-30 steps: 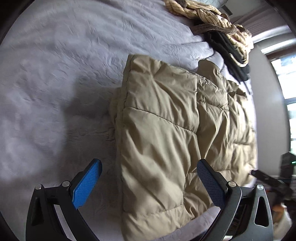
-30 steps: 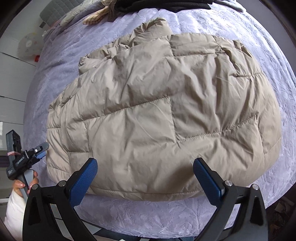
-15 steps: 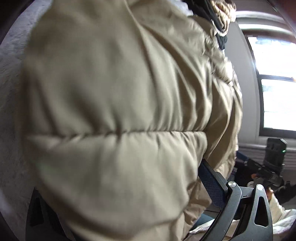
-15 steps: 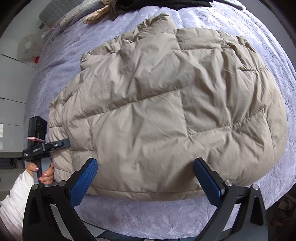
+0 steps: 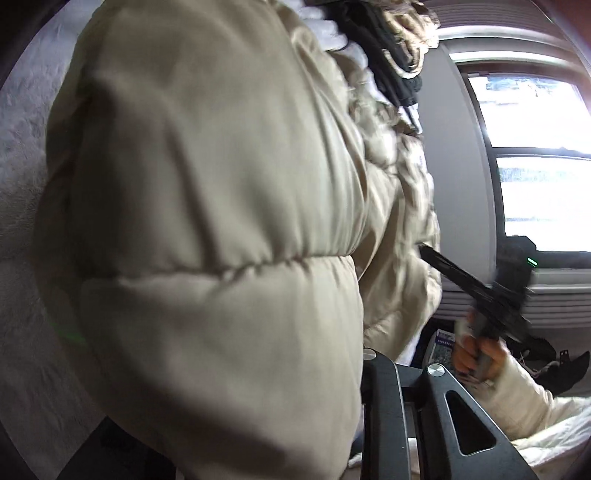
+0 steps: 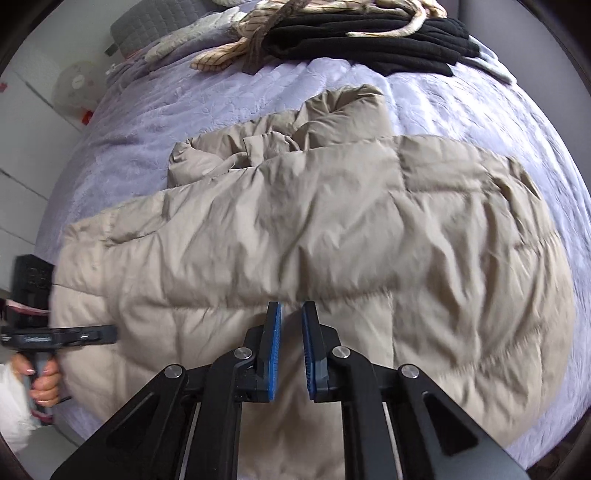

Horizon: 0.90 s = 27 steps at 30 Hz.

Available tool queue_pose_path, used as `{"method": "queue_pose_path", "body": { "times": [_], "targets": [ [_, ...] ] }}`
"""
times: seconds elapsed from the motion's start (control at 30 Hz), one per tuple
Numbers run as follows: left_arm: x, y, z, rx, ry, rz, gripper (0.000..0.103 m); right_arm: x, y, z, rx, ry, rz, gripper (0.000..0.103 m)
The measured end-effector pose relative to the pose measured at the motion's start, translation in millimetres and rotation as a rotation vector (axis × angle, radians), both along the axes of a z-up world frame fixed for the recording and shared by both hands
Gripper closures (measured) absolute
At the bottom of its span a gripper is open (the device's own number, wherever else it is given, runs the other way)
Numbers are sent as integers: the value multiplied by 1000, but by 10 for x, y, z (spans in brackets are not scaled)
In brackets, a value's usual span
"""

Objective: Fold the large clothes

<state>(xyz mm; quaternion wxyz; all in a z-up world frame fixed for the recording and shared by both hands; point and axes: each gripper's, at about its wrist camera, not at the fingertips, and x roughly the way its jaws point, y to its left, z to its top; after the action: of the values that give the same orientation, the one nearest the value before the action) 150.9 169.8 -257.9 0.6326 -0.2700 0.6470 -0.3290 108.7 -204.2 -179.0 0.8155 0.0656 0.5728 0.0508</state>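
A large beige puffer jacket (image 6: 332, 229) lies spread on the lavender bedspread (image 6: 221, 99). My right gripper (image 6: 291, 310) points down at the jacket's near edge. Its blue pads are closing to a narrow gap with a thin fold of jacket between them. My left gripper (image 6: 110, 334) bites into the jacket's left edge, held by a hand (image 6: 44, 380). In the left wrist view the jacket (image 5: 221, 221) fills the frame and hides one finger. The other finger (image 5: 380, 373) presses against the padding as the jaws close. The right gripper (image 5: 428, 251) shows there too, tip in the jacket.
Black garments (image 6: 369, 48) and a tan striped cloth (image 6: 236, 55) lie heaped at the far end of the bed, beside a grey quilted pillow (image 6: 155, 26). A bright window (image 5: 535, 166) stands beyond the bed. A white-sleeved arm (image 5: 517, 398) holds the right gripper.
Both grippers have come down onto the jacket's near edge, and their jaws have gone from wide open to nearly together. The jacket now fills the left wrist view and looks bunched.
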Motion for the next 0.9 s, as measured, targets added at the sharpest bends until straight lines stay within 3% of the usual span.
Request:
{"method": "queue_pose_path", "body": {
  "times": [0.23,0.43,0.7,0.83,0.9],
  "targets": [
    [-178,-413,902,-28,-92,9,73,266,-187,-395,138,63,38,90],
    [-235,-1460,1518,61,-159,-66,73,336,-492,-585,328,119,3,94],
    [-222,-2745,1627,290,-189,-148,73,395,-884,-837,582,217,-52,99],
    [-239,-3076,1634,337,-211,-164,73,382,-1146,-739,603,267,-58,99],
    [-307,-3098,1592,360,-200,-164,73,308,-1400,-569,605,244,-53,97]
  ]
}}
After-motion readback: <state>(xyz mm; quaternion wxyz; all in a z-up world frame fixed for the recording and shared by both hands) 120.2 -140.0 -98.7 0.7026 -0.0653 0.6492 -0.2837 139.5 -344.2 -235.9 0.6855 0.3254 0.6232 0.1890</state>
